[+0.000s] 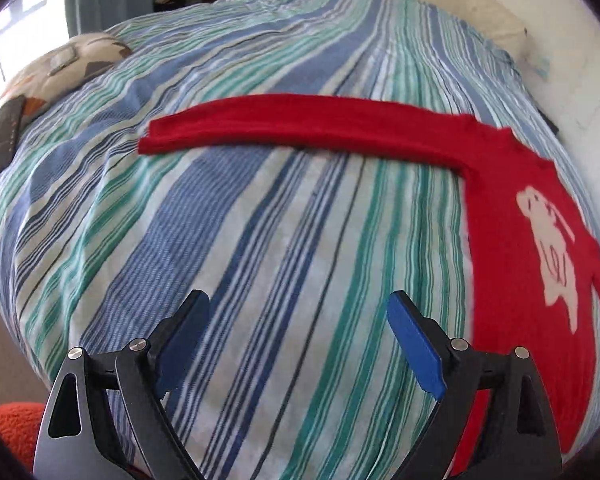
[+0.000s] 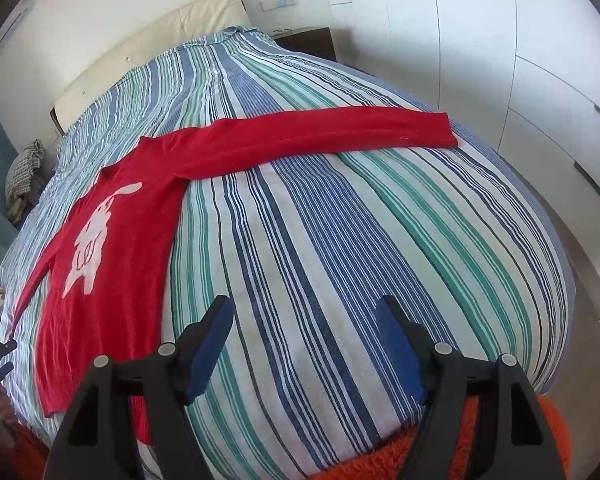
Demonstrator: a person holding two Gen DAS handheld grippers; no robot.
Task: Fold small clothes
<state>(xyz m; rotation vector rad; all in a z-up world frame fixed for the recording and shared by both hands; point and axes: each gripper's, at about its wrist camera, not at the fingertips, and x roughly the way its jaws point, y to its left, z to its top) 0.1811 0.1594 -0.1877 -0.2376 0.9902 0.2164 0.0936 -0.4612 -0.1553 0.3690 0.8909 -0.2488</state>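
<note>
A small red long-sleeved sweater (image 1: 512, 280) with a white animal print lies flat on the striped bed cover, both sleeves stretched out sideways. In the left wrist view its left sleeve (image 1: 292, 128) runs across the middle. In the right wrist view the sweater body (image 2: 112, 248) lies at the left and its right sleeve (image 2: 332, 132) reaches right. My left gripper (image 1: 300, 344) is open and empty, above the cover left of the sweater body. My right gripper (image 2: 308, 348) is open and empty, above the cover right of the body.
The bed has a blue, green and white striped cover (image 2: 340, 240) and a cream headboard (image 2: 152, 44). A patterned pillow (image 1: 64, 68) and a dark flat object (image 1: 6, 134) lie at the far left. An orange fuzzy rug (image 2: 380, 456) lies at the bed's foot. White wardrobe doors (image 2: 500, 40) stand on the right.
</note>
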